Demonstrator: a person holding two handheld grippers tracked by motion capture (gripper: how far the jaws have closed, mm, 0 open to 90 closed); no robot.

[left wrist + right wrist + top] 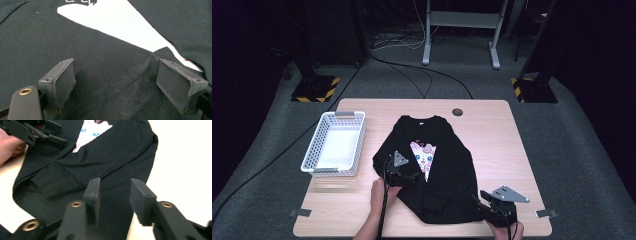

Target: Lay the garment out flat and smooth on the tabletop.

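With both grippers, left (408,176) and right (488,206), open and holding nothing, the soft, limp black sweatshirt (447,165) is probably best pinched at a folded edge.

The high view looks down from above the near edge; both gripper views (close in) share the black shirt (432,165).

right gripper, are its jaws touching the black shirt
Apart: the right gripper view shows the right gripper open above the black shirt, nothing pinched between its jaws.
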